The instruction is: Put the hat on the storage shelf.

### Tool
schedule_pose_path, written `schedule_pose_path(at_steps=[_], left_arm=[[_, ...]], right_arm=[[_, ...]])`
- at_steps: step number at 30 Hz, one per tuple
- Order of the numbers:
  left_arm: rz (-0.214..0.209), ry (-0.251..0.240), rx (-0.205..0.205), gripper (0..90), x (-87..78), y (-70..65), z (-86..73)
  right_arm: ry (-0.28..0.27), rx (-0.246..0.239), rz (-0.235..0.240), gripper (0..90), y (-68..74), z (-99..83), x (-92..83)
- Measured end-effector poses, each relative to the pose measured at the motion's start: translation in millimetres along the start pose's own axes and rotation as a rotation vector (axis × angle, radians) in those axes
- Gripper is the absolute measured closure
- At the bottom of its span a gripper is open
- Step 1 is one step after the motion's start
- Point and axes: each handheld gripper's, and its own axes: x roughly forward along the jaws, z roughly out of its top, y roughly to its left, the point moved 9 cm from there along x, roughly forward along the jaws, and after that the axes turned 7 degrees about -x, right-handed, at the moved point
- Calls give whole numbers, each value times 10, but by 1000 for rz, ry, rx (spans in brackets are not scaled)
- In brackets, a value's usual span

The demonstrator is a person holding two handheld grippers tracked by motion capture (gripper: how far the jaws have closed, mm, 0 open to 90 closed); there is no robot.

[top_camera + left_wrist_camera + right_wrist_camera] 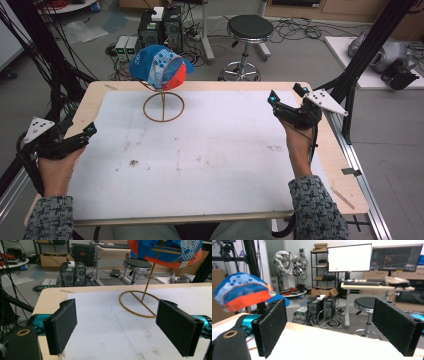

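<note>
Sitting on a thin wire stand (163, 106) near the far edge of the worktop (210, 150) is a blue and orange cap (160, 66). It hangs up in the air on the stand's stick, a bit tipped to one side. The stand has a round ring at the bottom that lies flat on the white sheet.

A person holds one claw in each hand. The left claw (91, 130) is at the left edge of the worktop, well apart from the cap. In the left gripper view its two black pads (63, 326) are spread wide, and there is nothing between them, just the white sheet and the ring of the stand farther off. The right claw (286, 96) is at the right side, near the far corner, and it is also well apart from the cap. In the right gripper view its pads (272, 325) are wide open too and hold nothing. The cap shows off to one side there, past the pad.

This looks like the very start. No claw has touched the cap yet. It looks like the job is to take the cap off the stand.

Next, one claw should move in toward the cap, keep its pads open, and slide them around the brim or the edge. Then it can close softly and lift the cap up, so the light stand does not tip over. The other claw could hold the ring down.
</note>
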Motion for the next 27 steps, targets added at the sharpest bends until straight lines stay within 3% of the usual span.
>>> schedule_pose_path(at_steps=[4,5,6,10,14,16,18,27], left_arm=[[2,2,1,174,5,-2,-8],[3,3,2,173,5,0,-10],[3,2,2,174,6,1,-10],[6,5,3,174,5,10,-16],[7,5,3,174,6,10,-18],[6,8,3,174,10,13,-24],[7,8,0,174,12,12,-29],[10,19,5,174,33,10,-61]], right_arm=[[5,24,12,119,-22,-180,-111],[21,34,12,105,-31,-230,-130],[71,55,13,104,-42,-299,-136],[121,59,27,104,-11,-356,-164],[54,20,5,105,57,-356,-231],[89,9,21,105,100,-432,-250],[73,-6,19,105,135,-485,-289],[101,-1,24,104,127,-851,-488]])
